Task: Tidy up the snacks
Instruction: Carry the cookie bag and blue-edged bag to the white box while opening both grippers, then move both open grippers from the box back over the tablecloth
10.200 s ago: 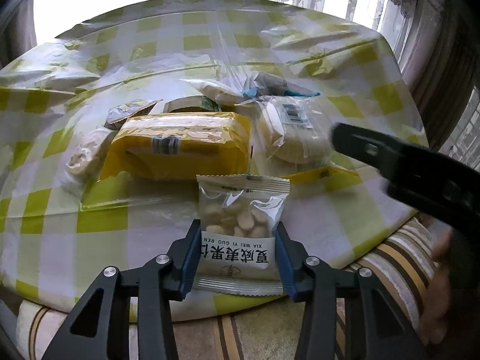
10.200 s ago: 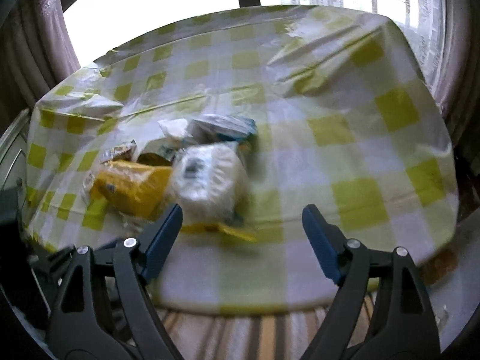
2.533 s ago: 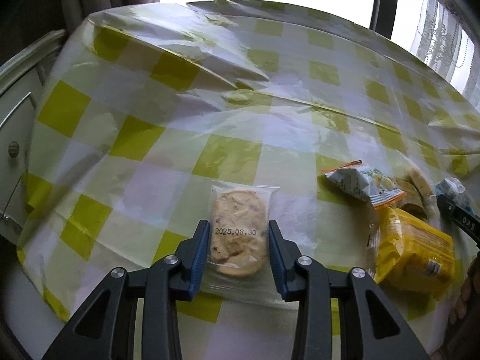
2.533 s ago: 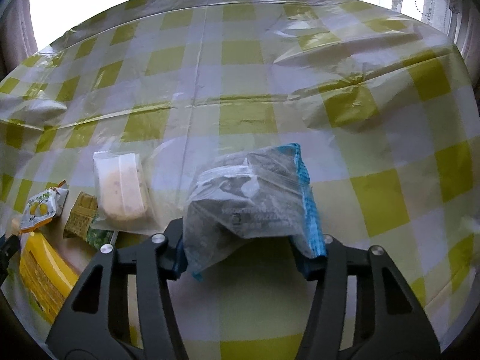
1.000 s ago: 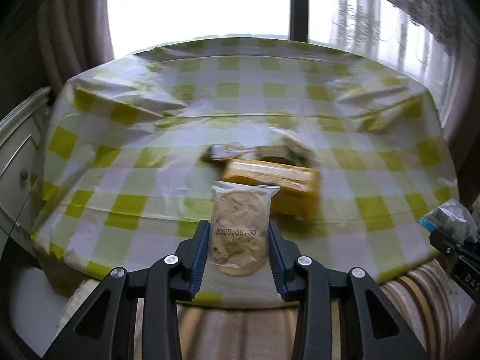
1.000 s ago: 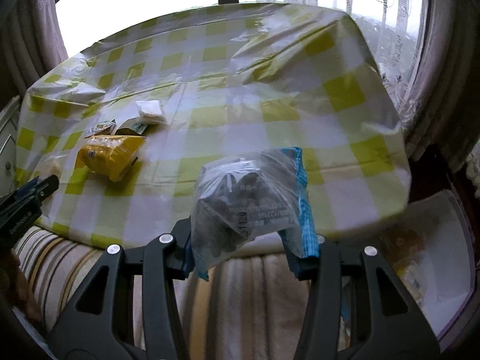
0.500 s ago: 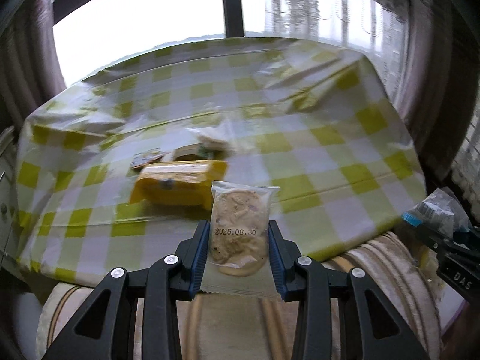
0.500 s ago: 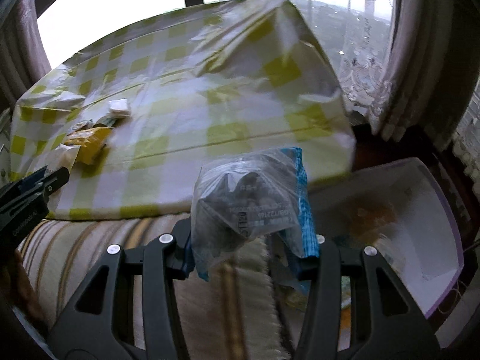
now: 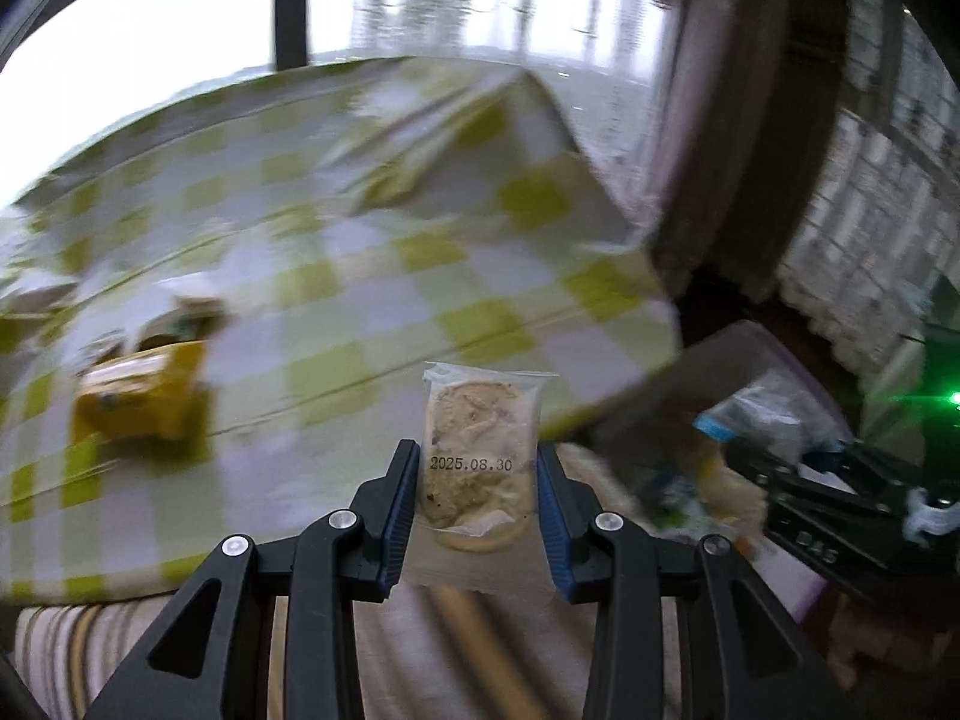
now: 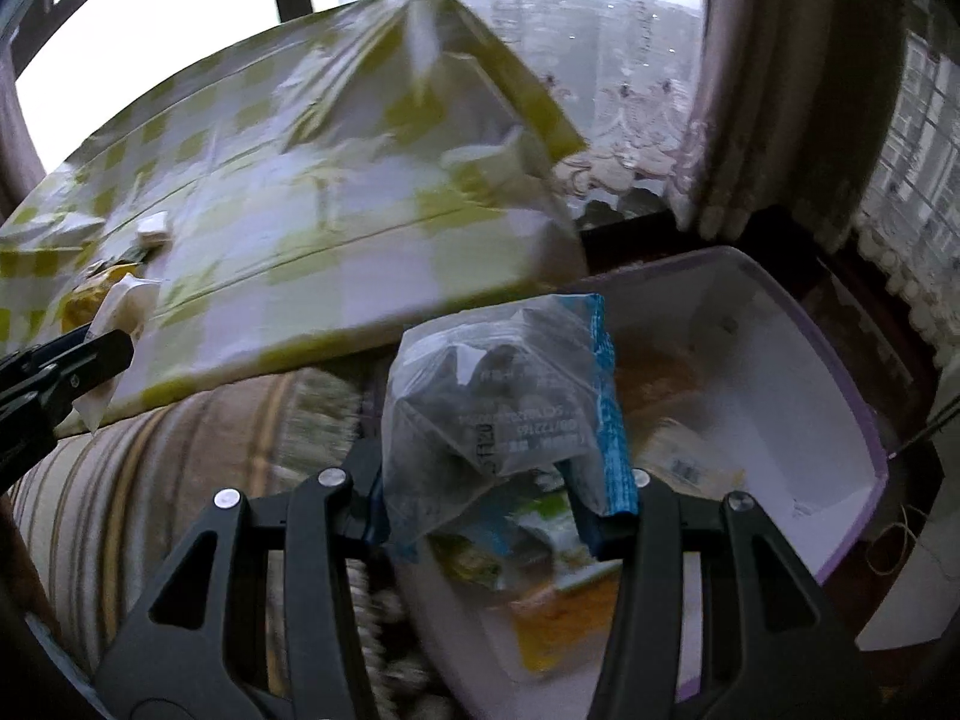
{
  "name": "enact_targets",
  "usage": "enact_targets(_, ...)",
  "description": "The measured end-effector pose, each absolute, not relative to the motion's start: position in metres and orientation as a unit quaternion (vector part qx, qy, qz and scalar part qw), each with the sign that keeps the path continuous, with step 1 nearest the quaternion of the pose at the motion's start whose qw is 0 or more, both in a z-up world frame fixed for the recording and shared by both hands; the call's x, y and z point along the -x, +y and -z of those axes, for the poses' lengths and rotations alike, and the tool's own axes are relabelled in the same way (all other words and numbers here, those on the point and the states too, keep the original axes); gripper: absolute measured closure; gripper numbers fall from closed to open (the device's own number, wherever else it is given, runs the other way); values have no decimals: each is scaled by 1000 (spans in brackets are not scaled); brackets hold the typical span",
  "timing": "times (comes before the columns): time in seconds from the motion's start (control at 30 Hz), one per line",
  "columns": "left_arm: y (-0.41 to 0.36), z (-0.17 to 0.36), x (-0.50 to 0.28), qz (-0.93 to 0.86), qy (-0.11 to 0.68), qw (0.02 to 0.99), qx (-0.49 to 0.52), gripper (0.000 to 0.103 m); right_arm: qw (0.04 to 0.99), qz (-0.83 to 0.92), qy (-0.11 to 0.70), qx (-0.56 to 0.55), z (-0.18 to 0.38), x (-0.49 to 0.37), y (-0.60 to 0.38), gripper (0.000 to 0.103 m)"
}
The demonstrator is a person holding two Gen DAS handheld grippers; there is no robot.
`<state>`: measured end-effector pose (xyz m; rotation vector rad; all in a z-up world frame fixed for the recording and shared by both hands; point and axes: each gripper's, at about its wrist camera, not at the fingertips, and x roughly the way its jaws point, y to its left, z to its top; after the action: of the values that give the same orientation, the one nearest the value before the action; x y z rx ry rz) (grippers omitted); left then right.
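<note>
Snacks sit leftmost: a yellow plastic packet (image 9: 141, 399) lies on the yellow-checked tablecloth (image 9: 372, 252). My left gripper (image 9: 477, 495) pinches a clear-wrapped round cookie (image 9: 478, 462) past the table's edge. My right gripper (image 10: 501, 495) clamps a crumpled clear bag with a blue edge (image 10: 510, 414) above the white plastic bin with a purple rim (image 10: 798, 372), which holds other packets.

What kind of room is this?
Probably a living or dining room at home: a table under a yellow checked tablecloth stands by a window with lace curtains, next to a striped sofa and a snack bin.
</note>
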<state>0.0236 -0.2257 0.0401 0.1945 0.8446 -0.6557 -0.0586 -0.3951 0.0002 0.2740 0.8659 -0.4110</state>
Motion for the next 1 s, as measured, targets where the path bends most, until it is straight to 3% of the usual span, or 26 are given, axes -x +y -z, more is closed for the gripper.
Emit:
enact_targets(0.3,-271,-36,0,403,419,808,-97,65,865,237,416,-149,6,82,-430,51)
enact_targets(0.4,-281,-37,10,445,421,785,-93,62,857,246,422,-163,10,86,-440,46)
enact_targets(0.43,-285,-36,13,453,423,779,-96,59,853,252,425,-167,11,87,-443,40)
enact_targets(0.5,-289,-35,17,452,420,779,-107,42,850,259,424,-172,13,90,-446,27)
enact_targets(0.53,-289,-35,18,448,416,783,-113,41,850,261,423,-172,12,90,-447,26)
enact_targets(1.0,-242,-39,-21,321,396,851,-129,41,860,229,428,-159,7,71,-422,25)
